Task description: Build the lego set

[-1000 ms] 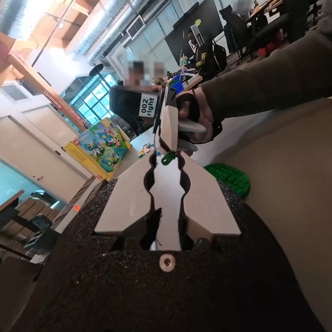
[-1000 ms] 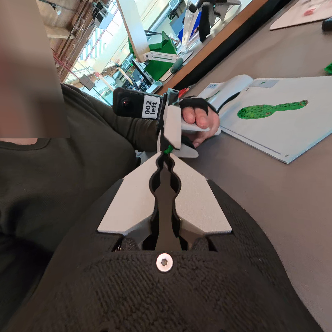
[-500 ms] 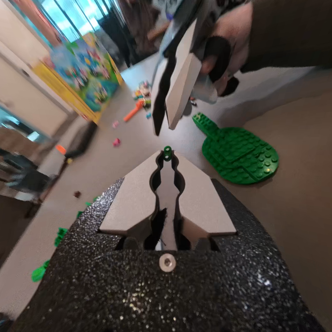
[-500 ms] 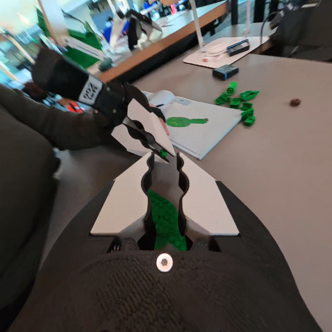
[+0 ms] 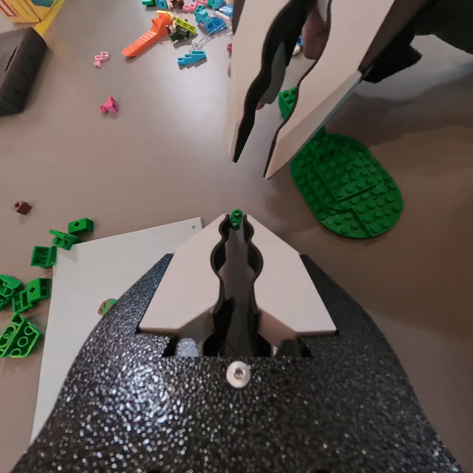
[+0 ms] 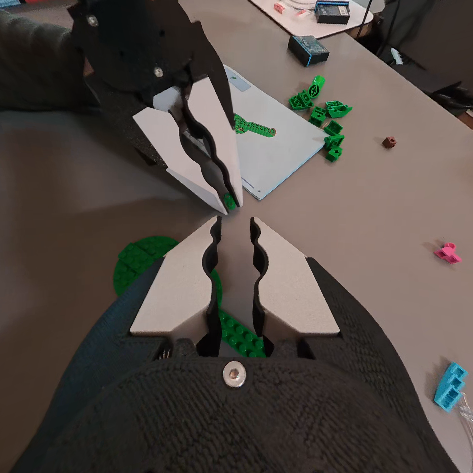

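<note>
Tools (image 5: 236, 222) now parted, left alone pinching green piece (image 5: 235, 218).

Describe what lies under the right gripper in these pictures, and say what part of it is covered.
Under the open right gripper lies the green lego plate on the table. Its round end and narrow strip show; the middle is hidden behind the gripper's fingers.

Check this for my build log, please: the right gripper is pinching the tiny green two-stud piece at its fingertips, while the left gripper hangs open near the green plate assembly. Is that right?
The sides are swapped. The left gripper pinches the tiny green piece at its fingertips, as the left wrist view shows. The right gripper hangs open near the green plate assembly, as the right wrist view shows.
</note>
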A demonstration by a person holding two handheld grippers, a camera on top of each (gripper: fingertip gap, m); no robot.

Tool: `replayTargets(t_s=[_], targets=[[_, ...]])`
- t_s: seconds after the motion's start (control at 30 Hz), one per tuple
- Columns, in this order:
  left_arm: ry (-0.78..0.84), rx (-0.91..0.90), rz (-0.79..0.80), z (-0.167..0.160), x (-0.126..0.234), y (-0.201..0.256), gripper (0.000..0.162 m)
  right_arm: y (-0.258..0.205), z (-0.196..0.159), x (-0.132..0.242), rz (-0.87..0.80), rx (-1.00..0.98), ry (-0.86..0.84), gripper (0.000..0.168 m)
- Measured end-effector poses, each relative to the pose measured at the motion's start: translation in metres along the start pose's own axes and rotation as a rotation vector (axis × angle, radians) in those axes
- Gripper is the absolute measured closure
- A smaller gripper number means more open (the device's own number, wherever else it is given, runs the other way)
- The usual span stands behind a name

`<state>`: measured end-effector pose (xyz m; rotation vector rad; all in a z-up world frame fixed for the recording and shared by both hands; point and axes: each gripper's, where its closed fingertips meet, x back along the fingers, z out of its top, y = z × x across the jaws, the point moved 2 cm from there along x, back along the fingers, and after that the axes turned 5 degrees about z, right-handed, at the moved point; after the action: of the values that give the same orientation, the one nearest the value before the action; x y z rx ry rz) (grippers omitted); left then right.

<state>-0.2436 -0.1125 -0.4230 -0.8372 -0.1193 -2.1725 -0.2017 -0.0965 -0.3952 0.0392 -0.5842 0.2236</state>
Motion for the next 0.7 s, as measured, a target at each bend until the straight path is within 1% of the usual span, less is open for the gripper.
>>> replayTargets(t_s=[0.1, 0.23, 0.3, 0.37, 0.43, 0.53, 0.57, 0.63, 0.7], targets=[[-0.003, 0.039, -0.023, 0.000, 0.000, 0.001, 0.149, 0.000, 0.000, 0.001, -0.001, 0.000, 0.001, 0.147], [-0.007, 0.044, -0.033, 0.000, 0.000, 0.002, 0.140, 0.001, -0.002, 0.003, -0.003, 0.006, -0.007, 0.147], [-0.020, 0.043, -0.038, -0.002, 0.001, 0.003, 0.131, 0.003, -0.006, 0.010, -0.023, 0.031, -0.032, 0.145], [-0.007, 0.053, -0.040, 0.000, 0.006, 0.003, 0.125, 0.007, -0.010, 0.025, -0.051, 0.051, -0.057, 0.139], [0.050, 0.089, -0.042, 0.006, 0.017, 0.004, 0.121, 0.001, -0.018, 0.038, -0.029, 0.076, -0.121, 0.134], [0.211, 0.116, -0.074, 0.018, 0.041, 0.017, 0.121, -0.013, -0.033, 0.052, 0.044, 0.222, -0.273, 0.127], [0.260, 0.114, -0.073, 0.020, 0.049, 0.022, 0.124, -0.018, -0.036, 0.053, 0.073, 0.266, -0.324, 0.124], [0.305, 0.112, -0.076, 0.017, 0.060, 0.032, 0.124, -0.029, -0.039, 0.051, 0.139, 0.342, -0.398, 0.121], [0.330, 0.094, -0.053, 0.014, 0.068, 0.038, 0.124, -0.041, -0.039, 0.045, 0.219, 0.397, -0.438, 0.111]])
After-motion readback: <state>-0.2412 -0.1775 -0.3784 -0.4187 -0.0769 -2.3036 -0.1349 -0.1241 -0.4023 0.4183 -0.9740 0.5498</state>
